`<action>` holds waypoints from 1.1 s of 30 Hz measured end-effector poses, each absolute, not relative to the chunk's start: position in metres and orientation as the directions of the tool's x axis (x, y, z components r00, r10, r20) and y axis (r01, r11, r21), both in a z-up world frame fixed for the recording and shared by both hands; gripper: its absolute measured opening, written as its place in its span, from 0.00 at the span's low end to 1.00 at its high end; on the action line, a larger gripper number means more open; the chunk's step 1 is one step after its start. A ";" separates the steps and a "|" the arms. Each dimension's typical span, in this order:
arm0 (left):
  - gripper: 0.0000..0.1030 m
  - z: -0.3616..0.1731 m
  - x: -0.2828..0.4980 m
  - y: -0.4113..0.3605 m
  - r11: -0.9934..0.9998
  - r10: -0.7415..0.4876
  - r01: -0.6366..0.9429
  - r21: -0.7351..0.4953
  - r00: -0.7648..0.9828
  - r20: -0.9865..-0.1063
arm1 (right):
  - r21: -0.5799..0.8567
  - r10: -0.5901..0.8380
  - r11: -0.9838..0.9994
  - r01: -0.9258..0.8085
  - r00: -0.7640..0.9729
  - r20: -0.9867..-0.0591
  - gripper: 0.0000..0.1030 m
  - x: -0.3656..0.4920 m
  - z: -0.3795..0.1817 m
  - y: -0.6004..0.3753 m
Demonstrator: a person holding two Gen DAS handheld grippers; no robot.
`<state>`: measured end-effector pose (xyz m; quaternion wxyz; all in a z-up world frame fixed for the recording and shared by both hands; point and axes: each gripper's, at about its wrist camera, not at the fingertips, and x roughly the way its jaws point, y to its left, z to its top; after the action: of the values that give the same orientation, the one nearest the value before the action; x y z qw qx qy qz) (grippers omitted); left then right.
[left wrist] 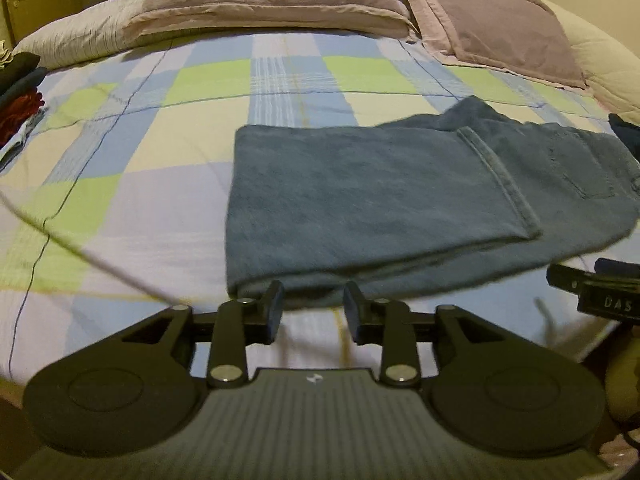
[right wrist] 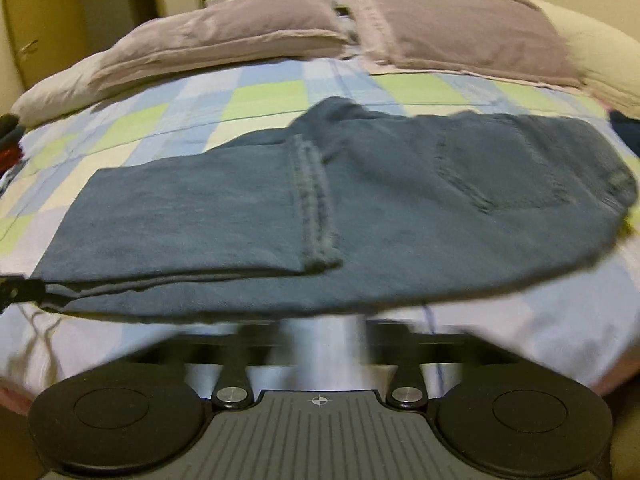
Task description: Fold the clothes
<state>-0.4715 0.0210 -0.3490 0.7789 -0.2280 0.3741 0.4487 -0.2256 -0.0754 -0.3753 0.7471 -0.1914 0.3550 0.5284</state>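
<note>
Left wrist view gives you the whole layout: the bed with its pastel blue, green and lilac checked cover [left wrist: 160,160] fills the frame, two mauve pillows [left wrist: 280,0] run across the top, and a small stack of dark and red folded clothes [left wrist: 20,92] sits at the left edge. Your work piece, the blue denim jeans [left wrist: 380,200] folded leg-over-seat, lies right of centre, its long axis running left to right across both views, the near long edge just above your jaws. The folded end lies towards the left gripper [left wrist: 314,312], the waist and pocket towards the right gripper [right wrist: 320,340]. Your left jaws stand partly apart, holding nothing, tips just short of the denim edge. Your right fingers are smeared by blur, but they read as wide apart and empty, below the jeans' edge.
</note>
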 end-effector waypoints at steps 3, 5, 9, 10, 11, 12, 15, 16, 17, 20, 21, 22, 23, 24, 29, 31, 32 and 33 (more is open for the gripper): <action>0.31 -0.340 -0.470 0.003 0.498 0.533 -0.867 0.006 0.301 -0.791 | 0.108 0.663 0.407 -0.907 0.212 -0.718 0.83 -0.224 -0.365 -0.095; 0.33 -0.331 -0.471 -0.008 0.494 0.549 -0.869 0.023 0.291 -0.783 | 0.116 0.669 0.422 -0.899 0.222 -0.709 0.83 -0.225 -0.356 -0.105; 0.40 -0.314 -0.476 -0.028 0.478 0.590 -0.876 0.059 0.271 -0.761 | 0.111 0.669 0.443 -0.890 0.246 -0.702 0.83 -0.231 -0.341 -0.124; 0.40 -0.310 -0.478 -0.033 0.475 0.600 -0.878 0.066 0.268 -0.754 | 0.104 0.663 0.446 -0.889 0.250 -0.706 0.83 -0.233 -0.338 -0.127; 0.40 -0.306 -0.479 -0.037 0.472 0.609 -0.879 0.072 0.266 -0.747 | 0.098 0.659 0.448 -0.889 0.255 -0.708 0.83 -0.235 -0.335 -0.130; 0.40 -0.302 -0.482 -0.041 0.468 0.616 -0.881 0.074 0.265 -0.742 | 0.093 0.657 0.450 -0.888 0.259 -0.708 0.83 -0.237 -0.332 -0.133; 0.41 -0.293 -0.487 -0.052 0.458 0.635 -0.885 0.083 0.260 -0.727 | 0.092 0.663 0.449 -0.889 0.262 -0.701 0.83 -0.243 -0.325 -0.142; 0.41 -0.291 -0.488 -0.056 0.459 0.639 -0.884 0.086 0.261 -0.724 | 0.092 0.664 0.449 -0.889 0.263 -0.700 0.83 -0.245 -0.322 -0.144; 0.41 -0.289 -0.489 -0.060 0.461 0.642 -0.883 0.089 0.263 -0.720 | 0.091 0.664 0.449 -0.889 0.264 -0.700 0.83 -0.246 -0.320 -0.147; 0.42 -0.285 -0.492 -0.073 0.469 0.645 -0.878 0.091 0.270 -0.715 | 0.094 0.664 0.457 -0.884 0.269 -0.697 0.83 -0.248 -0.317 -0.153; 0.42 -0.285 -0.492 -0.076 0.470 0.644 -0.878 0.092 0.270 -0.716 | 0.096 0.663 0.461 -0.882 0.271 -0.698 0.83 -0.247 -0.316 -0.154; 0.42 -0.285 -0.493 -0.078 0.469 0.644 -0.878 0.092 0.270 -0.716 | 0.098 0.662 0.465 -0.880 0.271 -0.699 0.83 -0.247 -0.316 -0.155; 0.42 -0.284 -0.493 -0.080 0.469 0.644 -0.879 0.092 0.269 -0.716 | 0.100 0.660 0.467 -0.878 0.272 -0.700 0.83 -0.246 -0.316 -0.157; 0.42 -0.284 -0.492 -0.083 0.467 0.646 -0.879 0.095 0.266 -0.716 | 0.100 0.660 0.468 -0.878 0.272 -0.700 0.83 -0.245 -0.316 -0.158; 0.45 -0.281 -0.485 -0.086 0.482 0.651 -0.868 0.119 0.264 -0.711 | 0.113 0.662 0.485 -0.867 0.280 -0.695 0.83 -0.237 -0.315 -0.161; 0.45 -0.281 -0.480 -0.086 0.492 0.649 -0.862 0.123 0.269 -0.712 | 0.126 0.662 0.498 -0.858 0.282 -0.694 0.83 -0.232 -0.316 -0.163; 0.45 -0.281 -0.477 -0.085 0.497 0.647 -0.859 0.124 0.271 -0.713 | 0.131 0.662 0.503 -0.854 0.283 -0.695 0.83 -0.229 -0.317 -0.163; 0.45 -0.282 -0.474 -0.085 0.502 0.645 -0.856 0.126 0.274 -0.714 | 0.134 0.660 0.507 -0.851 0.283 -0.696 0.83 -0.227 -0.317 -0.164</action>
<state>-0.4743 -0.0852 -0.2818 0.7850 -0.1435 0.3673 0.4778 -0.2271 -0.1636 -0.3173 0.7899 -0.1331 0.3602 0.4782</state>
